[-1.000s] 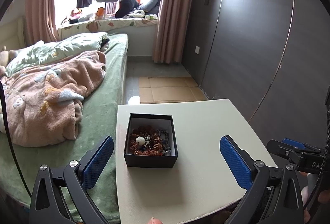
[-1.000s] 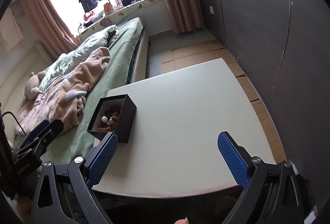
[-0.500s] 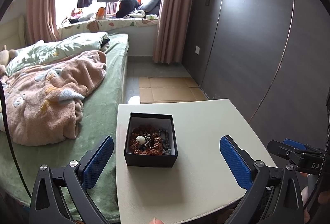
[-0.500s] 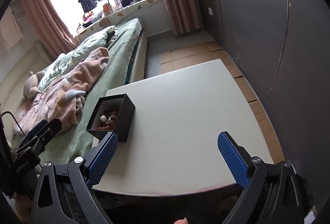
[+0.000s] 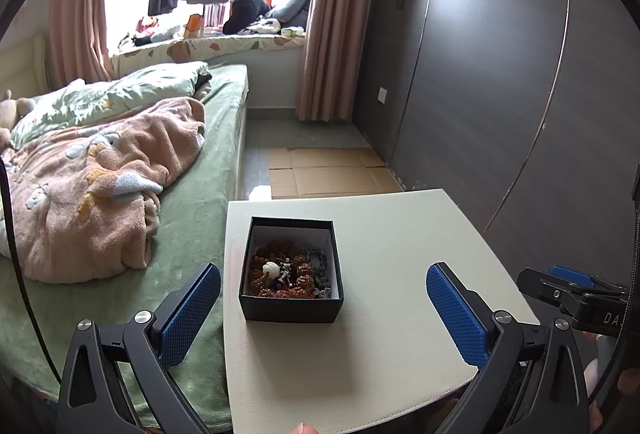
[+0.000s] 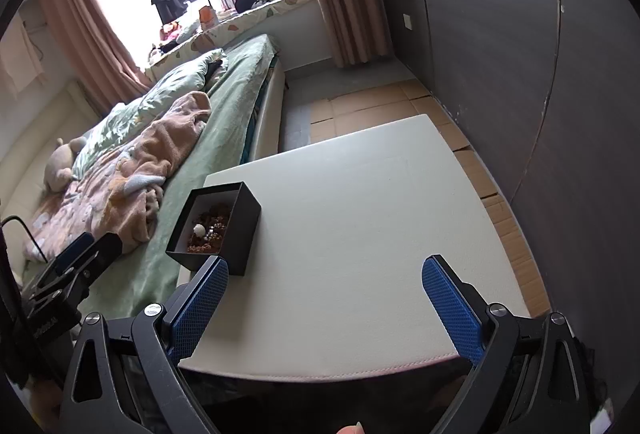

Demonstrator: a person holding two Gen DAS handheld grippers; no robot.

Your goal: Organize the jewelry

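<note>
Left wrist view: black box (image 5: 292, 300) sits on the white table (image 5: 392, 254), close to the table's left edge, the one nearest the bed (image 5: 188, 218). Lid off. Inside, a tangle of jewelry (image 5: 290, 274): reddish-brown beads, a white bead on top, some grey links at the right. Left gripper (image 5: 322, 308) hovers short of the box, jaws spread wide and holding nothing. Box lies dead ahead and a little left of the midline between the blue pads (image 5: 190, 314); it would fit between them. No clear long axis to the box; roughly square from here. Tip of the other tool shows at far right, well apart from the box.

Right wrist view: right gripper (image 6: 324, 308) also wide apart, empty, over the near table edge. Box (image 6: 232, 230) lies ahead and well off to the left, just beyond the left pad (image 6: 198, 310). Bare tabletop straight in front.

Judgement: left gripper is the nearer and better lined up. A reach into the box calls for a short forward and downward move from the left; the right would need to swing across.
</note>
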